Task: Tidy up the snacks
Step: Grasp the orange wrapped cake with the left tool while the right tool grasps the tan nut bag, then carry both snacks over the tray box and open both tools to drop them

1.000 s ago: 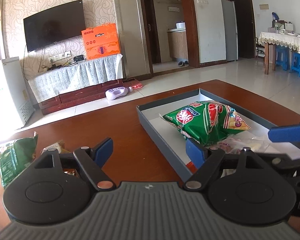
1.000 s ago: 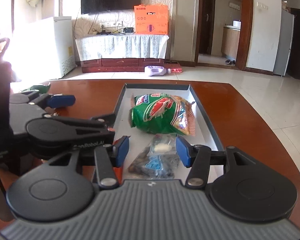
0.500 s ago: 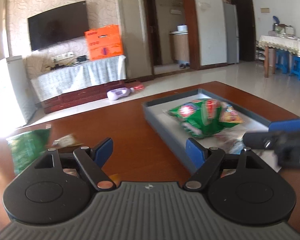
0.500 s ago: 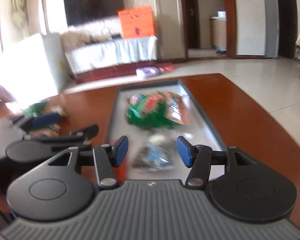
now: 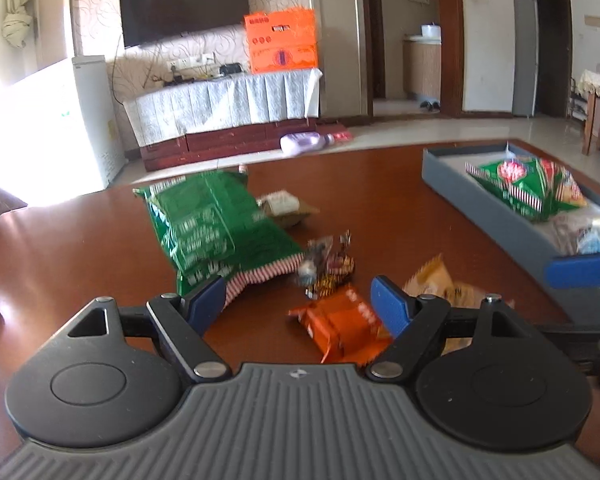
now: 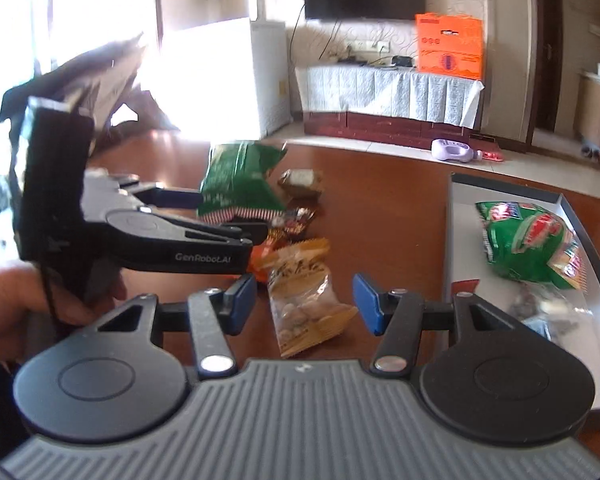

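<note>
Both grippers are over the table (image 5: 380, 200), and neither has a snack. The left gripper (image 5: 298, 304) has its jaws wide apart, nothing pressed between them; an orange packet (image 5: 340, 326) lies on the wood just ahead of them. Beyond it sits a dark candy cluster (image 5: 326, 266), blurred, so I can't make out what it is. A big green bag (image 5: 212, 224) lies flat to the left, with a small brown pack (image 5: 284, 208) at its far edge.

The right gripper (image 6: 304, 304) has its jaws apart too, over a yellow nut bag (image 6: 308, 296) but not touching it. A hand (image 6: 24, 308) holds the left gripper at the left of that view.

The tray (image 6: 456, 240) sits to the right and holds a green chip bag (image 6: 528, 244) and a clear packet (image 6: 548, 312).
</note>
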